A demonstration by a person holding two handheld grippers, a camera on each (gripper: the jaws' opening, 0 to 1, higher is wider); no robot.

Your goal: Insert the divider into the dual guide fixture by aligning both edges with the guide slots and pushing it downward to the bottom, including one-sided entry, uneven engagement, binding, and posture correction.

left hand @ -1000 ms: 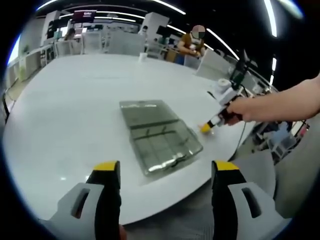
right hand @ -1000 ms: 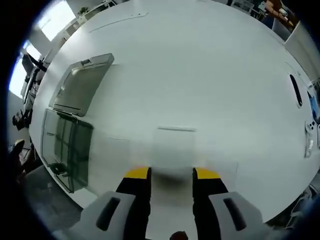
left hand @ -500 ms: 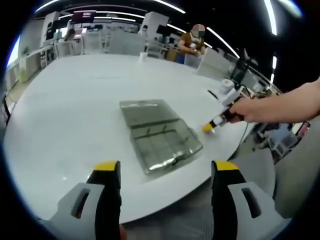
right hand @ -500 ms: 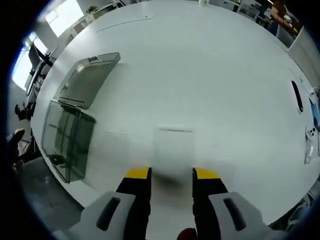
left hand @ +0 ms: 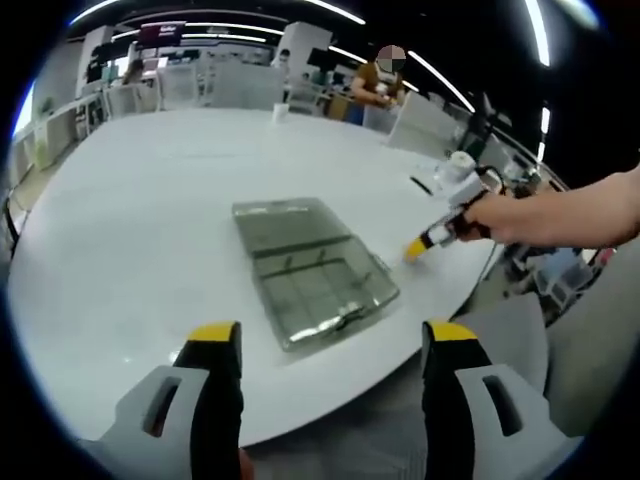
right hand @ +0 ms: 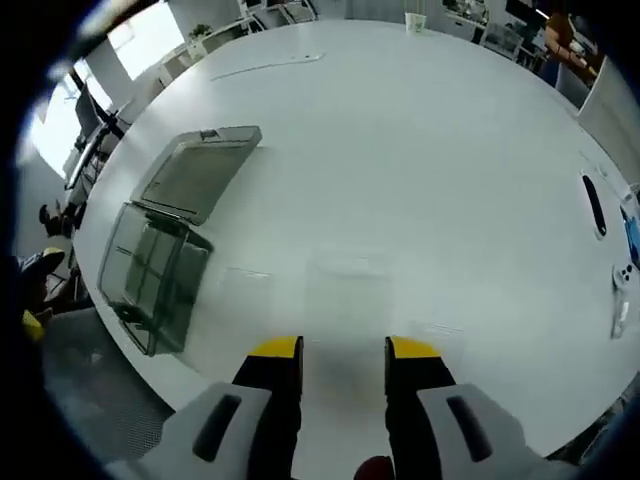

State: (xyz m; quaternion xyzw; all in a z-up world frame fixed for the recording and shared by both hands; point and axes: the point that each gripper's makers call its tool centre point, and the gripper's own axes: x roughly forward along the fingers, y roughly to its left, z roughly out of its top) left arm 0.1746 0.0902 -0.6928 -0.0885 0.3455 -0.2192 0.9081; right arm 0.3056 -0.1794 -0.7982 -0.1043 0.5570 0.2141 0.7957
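Step in hand, as judged: picking up a divider, insertion not yet begun. Right tongs (right hand: 343, 350) hover low over the worktop (right hand: 430, 150), jaws parted, nothing between them. Just ahead lies a clear flat panel (right hand: 347, 280), faint against the white surface; probably the divider, with two more clear pieces (right hand: 240, 282) either side, hard to make out.

Fixture (right hand: 158, 268), a clear box with inner partitions and its lid (right hand: 198, 170) laid open behind it, sits near the worktop edge, well apart from the panel. In the left gripper view the same fixture (left hand: 318, 292) lies ahead of the left tongs (left hand: 328, 345), which are wide open, empty, held off the worktop edge.

To do it well: a thin clear sheet lying flat gives little to bite on, so slide it to the edge or tip one side up before closing. Grip mid-edge so both ends meet the slots together.

Around: right tongs seen from the left (left hand: 420, 246), held by the person's hand (left hand: 505, 212). Dark slim object (right hand: 593, 205) and small devices (right hand: 622, 275) at the far side, clear of the path. A cup (right hand: 414, 20) far back. Another person (left hand: 378, 85) in the distance.
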